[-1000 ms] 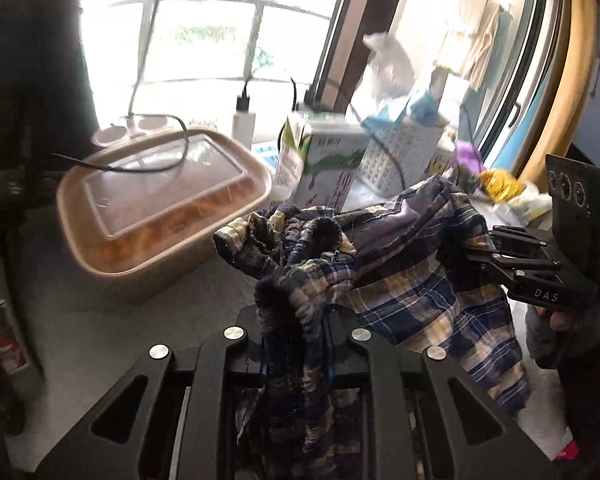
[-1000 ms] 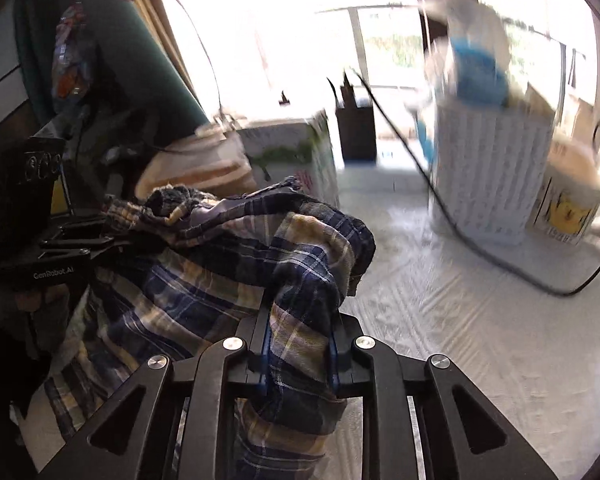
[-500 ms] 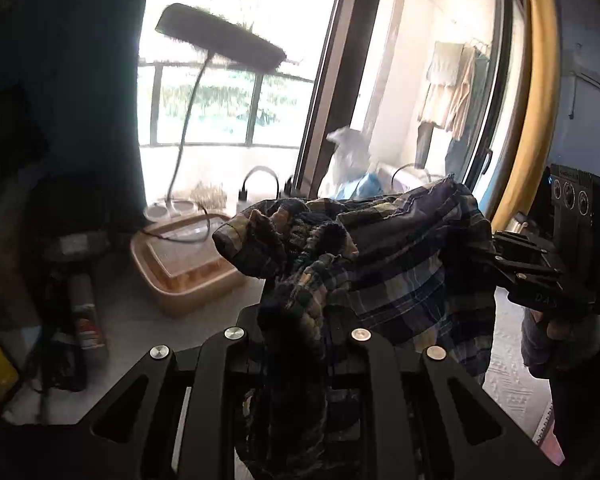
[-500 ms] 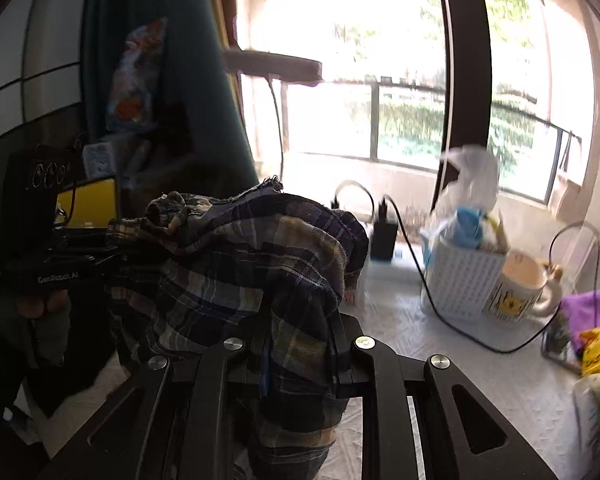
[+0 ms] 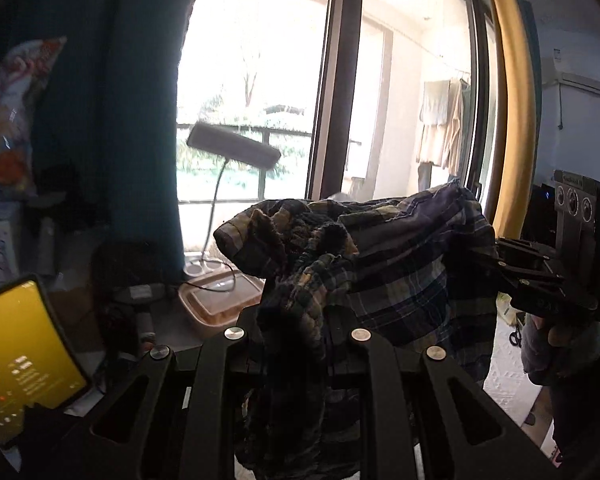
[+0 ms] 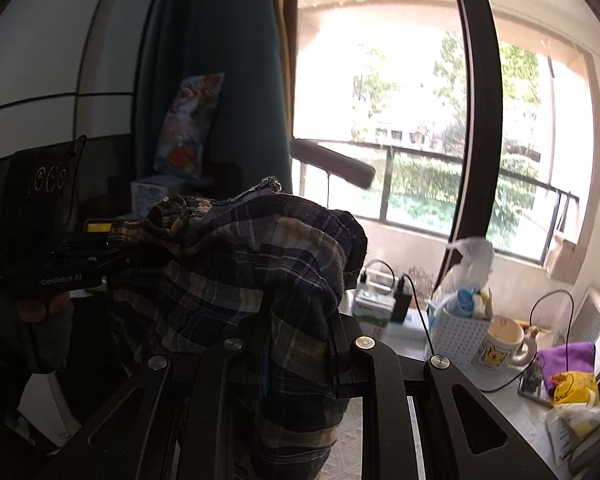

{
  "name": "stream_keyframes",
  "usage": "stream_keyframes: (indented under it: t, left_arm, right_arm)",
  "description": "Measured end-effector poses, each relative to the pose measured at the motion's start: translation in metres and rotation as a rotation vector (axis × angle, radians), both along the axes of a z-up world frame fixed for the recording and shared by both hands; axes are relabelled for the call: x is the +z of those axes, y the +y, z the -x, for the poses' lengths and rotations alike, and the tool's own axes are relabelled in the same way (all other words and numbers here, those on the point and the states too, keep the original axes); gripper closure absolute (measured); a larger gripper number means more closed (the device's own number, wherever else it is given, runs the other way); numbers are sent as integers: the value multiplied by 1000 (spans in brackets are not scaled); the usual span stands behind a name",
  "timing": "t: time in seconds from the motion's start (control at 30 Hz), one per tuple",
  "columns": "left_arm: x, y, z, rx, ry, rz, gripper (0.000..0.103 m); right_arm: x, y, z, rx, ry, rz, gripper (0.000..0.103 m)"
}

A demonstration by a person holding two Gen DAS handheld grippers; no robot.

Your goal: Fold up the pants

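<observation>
— So where are the dark blue and yellow plaid cotton pants (image 5: 400, 264)?

— Up in the air, stretched between the two tools. The left gripper (image 5: 296, 332) pinches a bunched fold of the cloth, and the right gripper (image 6: 300, 344) pinches another; the rest hangs down between them.

— And the surface below?

— A pale, textured tabletop (image 6: 452, 376) by a large window (image 6: 416, 128). On it stand a white perforated plastic basket (image 6: 460, 336), a cream mug with a yellow cartoon print (image 6: 500, 344) and a purple cloth (image 6: 568, 356).

— Anything on the other side?

— A tan lidded plastic food container (image 5: 220, 300), a black gooseneck desk lamp (image 5: 234, 150) above it, a dark teal curtain (image 5: 112, 120), and a yellow-lit phone screen (image 5: 20, 352).
</observation>
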State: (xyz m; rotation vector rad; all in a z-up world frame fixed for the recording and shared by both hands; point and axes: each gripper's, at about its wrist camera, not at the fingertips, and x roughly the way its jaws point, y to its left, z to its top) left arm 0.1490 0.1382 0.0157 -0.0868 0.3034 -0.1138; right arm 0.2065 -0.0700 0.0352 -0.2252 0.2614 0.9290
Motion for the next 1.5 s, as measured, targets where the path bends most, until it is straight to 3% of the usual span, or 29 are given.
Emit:
stream_keyframes:
  t: [0.43, 0.6, 0.77, 0.87, 1.0, 1.17, 1.5]
  left_arm:
    - [23, 14, 73, 81, -134, -61, 86]
    - [16, 31, 103, 118, -114, -86, 86]
    - [-5, 54, 113, 160, -21, -89, 86]
    - [-27, 74, 106, 188, 50, -54, 86]
    - [-66, 100, 81, 206, 171, -10, 86]
    - [-114, 130, 43, 212, 293, 47, 86]
    - [-155, 147, -10, 216, 415, 55, 86]
  right_arm:
    - [39, 15, 76, 80, -120, -47, 82]
    - [36, 32, 99, 134, -106, -51, 82]
    - [16, 63, 106, 183, -45, -17, 82]
    - [-7, 84, 94, 219, 41, 5, 82]
    - [-44, 117, 65, 222, 159, 54, 82]
    - [-83, 153, 31, 214, 245, 120, 82]
    - [-137, 194, -24, 180, 363, 194, 82]
